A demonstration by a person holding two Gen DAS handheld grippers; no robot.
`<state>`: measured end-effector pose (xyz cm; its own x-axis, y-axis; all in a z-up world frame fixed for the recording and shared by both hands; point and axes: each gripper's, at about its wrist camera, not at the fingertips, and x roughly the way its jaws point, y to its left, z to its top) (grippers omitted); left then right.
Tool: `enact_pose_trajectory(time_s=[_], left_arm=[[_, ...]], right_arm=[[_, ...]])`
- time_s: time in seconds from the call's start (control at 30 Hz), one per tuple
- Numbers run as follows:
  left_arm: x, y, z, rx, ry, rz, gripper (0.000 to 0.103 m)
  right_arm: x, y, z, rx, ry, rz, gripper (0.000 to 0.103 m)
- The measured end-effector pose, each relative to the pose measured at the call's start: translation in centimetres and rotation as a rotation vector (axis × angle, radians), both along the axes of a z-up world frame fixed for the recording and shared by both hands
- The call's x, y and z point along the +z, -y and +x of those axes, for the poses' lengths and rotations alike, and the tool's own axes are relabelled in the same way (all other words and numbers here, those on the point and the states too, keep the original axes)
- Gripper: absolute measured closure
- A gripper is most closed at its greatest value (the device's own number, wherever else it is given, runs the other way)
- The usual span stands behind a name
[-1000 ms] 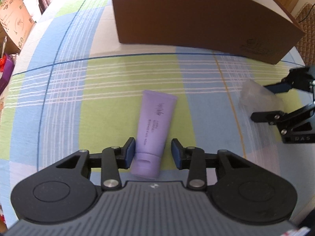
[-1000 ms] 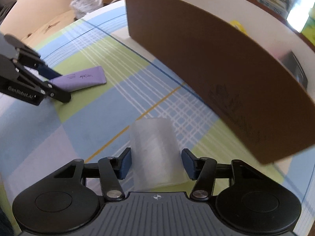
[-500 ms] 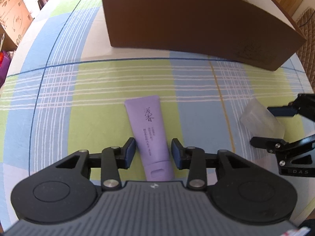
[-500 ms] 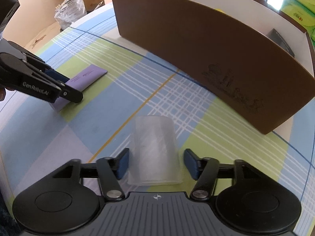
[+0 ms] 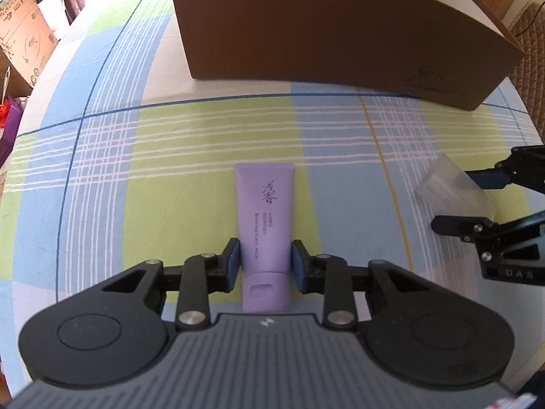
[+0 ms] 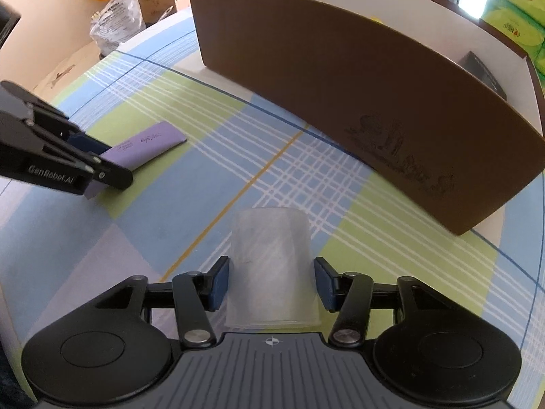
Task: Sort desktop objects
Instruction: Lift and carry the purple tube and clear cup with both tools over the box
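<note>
Jaws of the left gripper (image 5: 265, 260) are closing on the purple tube (image 5: 265, 218), now straightened in front of the brown box (image 5: 327, 30); right gripper (image 6: 270, 284) closes round the clear cup (image 6: 270, 266) nearby: both lifts seem imminent

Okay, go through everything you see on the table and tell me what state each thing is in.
Purple tube: lying flat, cap on, between the closing left gripper pads.
Clear plastic cup: on its side, between the closing right gripper pads.
Brown box: open-topped, upright on the tablecloth.
</note>
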<state>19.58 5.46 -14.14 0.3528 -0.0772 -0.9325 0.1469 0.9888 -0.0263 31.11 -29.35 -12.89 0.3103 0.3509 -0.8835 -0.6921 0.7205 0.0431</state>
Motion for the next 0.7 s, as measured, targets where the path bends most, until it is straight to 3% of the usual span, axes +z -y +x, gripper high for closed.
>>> enact_pose_trajectory(time_s=[0.43, 0.7], left_arm=[[1.9, -0.8, -1.1, 0.009, 0.025, -0.039, 0.077], [0.4, -0.5, -0.4, 0.033, -0.020, -0.043, 0.076]], right_arm=[[2.0, 0.8, -0.4, -0.061, 0.001, 0.073, 0.054], [2.0, 1.1, -0.9, -0.088, -0.003, 0.063, 0.054]])
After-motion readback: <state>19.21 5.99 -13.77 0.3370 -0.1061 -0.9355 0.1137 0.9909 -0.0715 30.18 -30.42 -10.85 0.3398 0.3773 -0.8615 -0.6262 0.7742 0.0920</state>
